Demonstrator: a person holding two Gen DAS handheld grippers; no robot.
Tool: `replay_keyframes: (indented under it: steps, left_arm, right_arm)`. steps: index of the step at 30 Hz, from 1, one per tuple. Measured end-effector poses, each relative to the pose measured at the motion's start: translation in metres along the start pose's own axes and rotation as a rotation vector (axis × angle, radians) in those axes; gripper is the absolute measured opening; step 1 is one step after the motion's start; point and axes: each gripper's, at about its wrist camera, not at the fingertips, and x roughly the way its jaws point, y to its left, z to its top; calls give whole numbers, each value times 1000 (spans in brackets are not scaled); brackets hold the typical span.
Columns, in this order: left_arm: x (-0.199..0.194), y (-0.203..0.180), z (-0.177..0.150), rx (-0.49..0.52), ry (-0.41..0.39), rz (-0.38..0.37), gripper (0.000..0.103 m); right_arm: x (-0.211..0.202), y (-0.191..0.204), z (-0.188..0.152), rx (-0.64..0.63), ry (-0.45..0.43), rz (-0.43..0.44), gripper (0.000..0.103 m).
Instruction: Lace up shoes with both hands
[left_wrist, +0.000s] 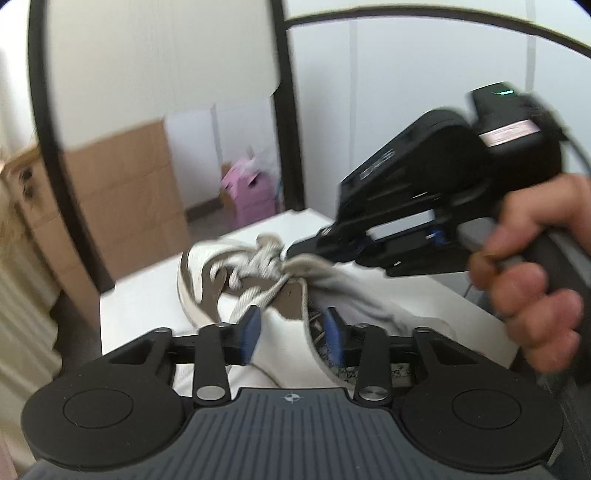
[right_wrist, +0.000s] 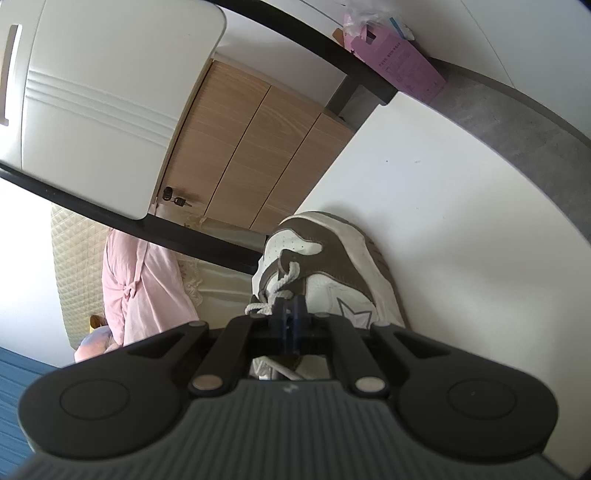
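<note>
A white and brown sneaker (left_wrist: 207, 273) lies on the white table (left_wrist: 140, 302), its grey-white laces (left_wrist: 258, 266) bunched over the tongue. My left gripper (left_wrist: 293, 334) is open, its blue pads (left_wrist: 251, 332) straddling the shoe's collar, and one lace strand runs down beside the left pad. Held by a hand (left_wrist: 535, 295), my right gripper (left_wrist: 295, 254) comes in from the right and is shut on the shoelace at the bunch. In the right wrist view, the right gripper (right_wrist: 291, 314) has its fingers pressed together on the lace (right_wrist: 269, 299), above the sneaker (right_wrist: 332, 258).
Cardboard boxes (left_wrist: 122, 192) and a pink box (left_wrist: 247, 192) stand on the floor beyond the table's far edge. A black frame post (left_wrist: 288, 110) rises behind the shoe. A pink garment (right_wrist: 140, 288) and a wooden cabinet (right_wrist: 251, 147) show in the right wrist view.
</note>
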Motion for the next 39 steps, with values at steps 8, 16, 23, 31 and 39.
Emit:
replay_keyframes:
  steps: [8, 16, 23, 31, 39]
  left_arm:
    - [6, -4, -1, -73, 24, 53, 29]
    - [8, -2, -3, -94, 19, 62, 30]
    - [10, 1, -7, -117, -7, 61, 30]
    - [10, 1, -7, -157, -15, 76, 30]
    - [13, 1, -6, -206, -8, 108, 29]
  right_arm:
    - [-10, 1, 9, 0, -54, 8, 2]
    - [-30, -12, 29, 55, -161, -4, 1]
    - [-35, -18, 35, 60, -133, 57, 6]
    - [-15, -8, 16, 39, -18, 72, 30]
    - [-3, -8, 11, 55, 29, 78, 3]
